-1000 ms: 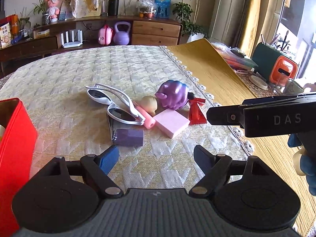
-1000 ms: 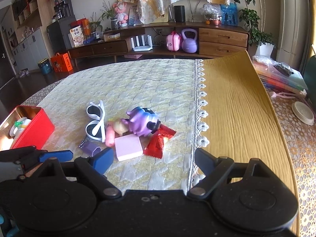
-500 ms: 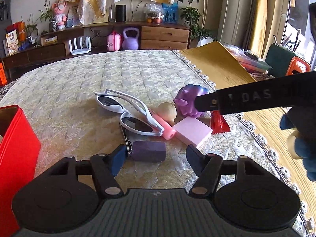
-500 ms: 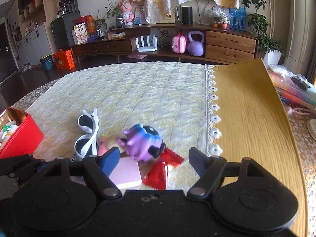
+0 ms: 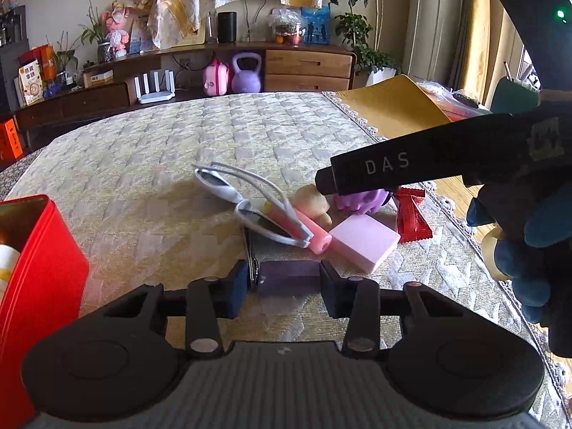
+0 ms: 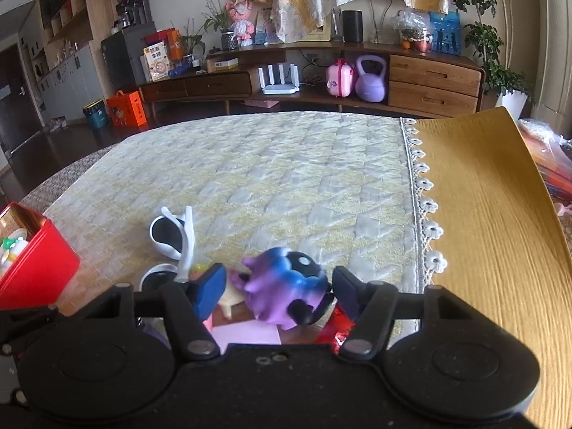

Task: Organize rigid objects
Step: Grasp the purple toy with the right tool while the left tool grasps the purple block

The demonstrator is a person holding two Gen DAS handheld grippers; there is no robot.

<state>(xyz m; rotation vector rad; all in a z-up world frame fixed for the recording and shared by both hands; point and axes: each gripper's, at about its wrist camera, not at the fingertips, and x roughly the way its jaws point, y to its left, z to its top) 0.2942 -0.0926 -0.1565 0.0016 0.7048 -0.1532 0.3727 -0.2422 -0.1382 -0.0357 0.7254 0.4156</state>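
Note:
A small dark purple block (image 5: pixel 287 273) lies on the quilted cloth, and the pads of my left gripper (image 5: pixel 284 286) touch its two ends as the jaws close. Beyond it lies a pile: white sunglasses (image 5: pixel 250 207), a pink cylinder (image 5: pixel 316 237), a pink block (image 5: pixel 364 243), a beige figure (image 5: pixel 314 200) and a red wrapper (image 5: pixel 411 218). A purple and blue toy (image 6: pixel 282 286) sits between the jaws of my right gripper (image 6: pixel 279 291), which are closing with small gaps left on both sides. One of the right gripper's black fingers (image 5: pixel 393 169) crosses the left wrist view above the toy.
A red tin box (image 5: pixel 39 268) with items inside stands at the left, also seen from the right wrist as the red tin box (image 6: pixel 35 268). A yellow mat (image 6: pixel 482 214) covers the table's right side past a lace edge. A blue-gloved hand (image 5: pixel 529 250) holds the right gripper.
My left gripper narrowed and came up around the purple block. The right gripper moved forward over the pile and narrowed around the purple toy.

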